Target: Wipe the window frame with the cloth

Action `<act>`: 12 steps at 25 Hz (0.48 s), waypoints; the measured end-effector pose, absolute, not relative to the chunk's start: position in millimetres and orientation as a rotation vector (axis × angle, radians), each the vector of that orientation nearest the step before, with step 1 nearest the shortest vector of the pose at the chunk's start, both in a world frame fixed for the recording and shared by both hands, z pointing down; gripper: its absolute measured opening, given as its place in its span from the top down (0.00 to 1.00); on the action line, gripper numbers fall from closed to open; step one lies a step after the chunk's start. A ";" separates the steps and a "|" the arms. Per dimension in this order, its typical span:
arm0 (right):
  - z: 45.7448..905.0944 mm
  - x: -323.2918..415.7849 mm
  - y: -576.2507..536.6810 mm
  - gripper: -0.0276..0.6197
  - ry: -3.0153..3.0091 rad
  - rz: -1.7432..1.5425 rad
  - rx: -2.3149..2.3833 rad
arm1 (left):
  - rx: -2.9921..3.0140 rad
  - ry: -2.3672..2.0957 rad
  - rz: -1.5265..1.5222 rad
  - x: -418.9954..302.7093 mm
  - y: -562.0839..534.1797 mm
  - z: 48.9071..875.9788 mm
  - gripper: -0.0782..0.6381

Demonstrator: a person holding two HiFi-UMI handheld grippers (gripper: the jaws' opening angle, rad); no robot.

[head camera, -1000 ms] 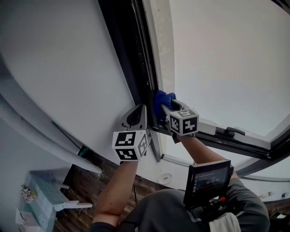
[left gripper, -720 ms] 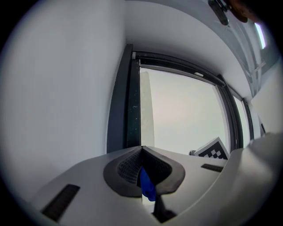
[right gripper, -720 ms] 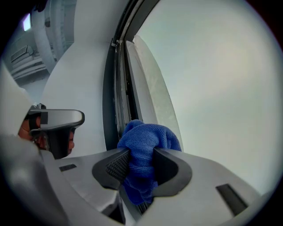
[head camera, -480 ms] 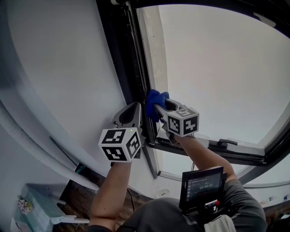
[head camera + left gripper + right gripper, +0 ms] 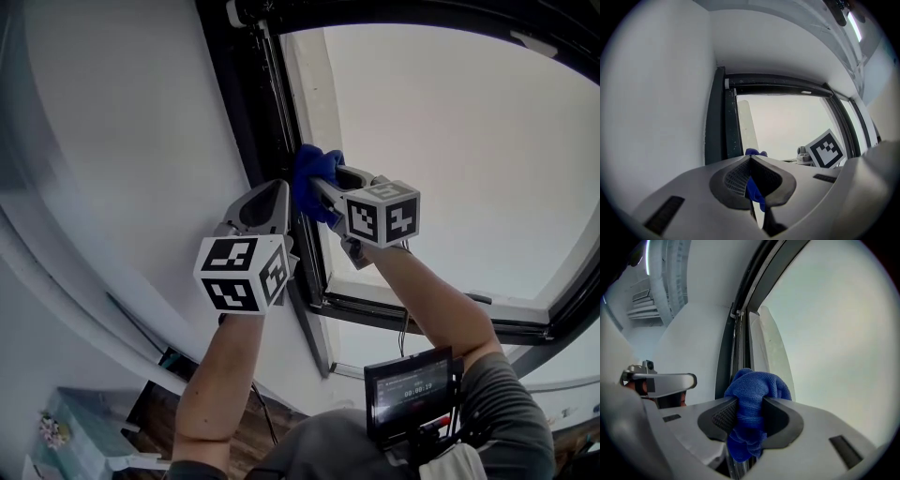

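A bunched blue cloth presses against the dark upright window frame. My right gripper is shut on the cloth, which bulges out past its jaws in the right gripper view as cloth against frame. My left gripper sits just left of it against the frame, its jaws closed tip to tip with nothing held. In the left gripper view, my left gripper points up the frame, with a bit of cloth showing beyond the tips.
White wall lies left of the frame and a pale glass pane right. The frame's top corner is close above. A lower sash bar runs right. A small screen hangs at the person's chest.
Both grippers have moved up along the upright frame, the right one carrying the cloth with it; the frame's top corner has come into sight.
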State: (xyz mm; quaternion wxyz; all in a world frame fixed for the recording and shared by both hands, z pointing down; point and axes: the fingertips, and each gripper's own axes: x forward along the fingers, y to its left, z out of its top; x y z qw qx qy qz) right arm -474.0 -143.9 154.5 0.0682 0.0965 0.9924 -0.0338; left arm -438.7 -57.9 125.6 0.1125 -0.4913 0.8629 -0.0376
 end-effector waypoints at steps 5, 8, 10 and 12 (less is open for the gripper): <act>112.9 -471.5 -148.4 0.74 2.932 -0.076 0.295 | -1.450 2.487 -0.125 -437.0 -63.8 101.0 0.88; 89.2 -469.6 -148.1 0.74 2.901 -0.054 0.298 | -1.439 2.460 -0.153 -435.7 -64.5 84.8 0.88; 74.0 -468.8 -149.4 0.74 2.883 -0.040 0.298 | -1.441 2.445 -0.177 -435.3 -67.8 73.6 0.88; 60.4 -468.6 -151.6 0.74 2.865 -0.031 0.295 | -1.451 2.439 -0.172 -436.3 -71.0 64.5 0.88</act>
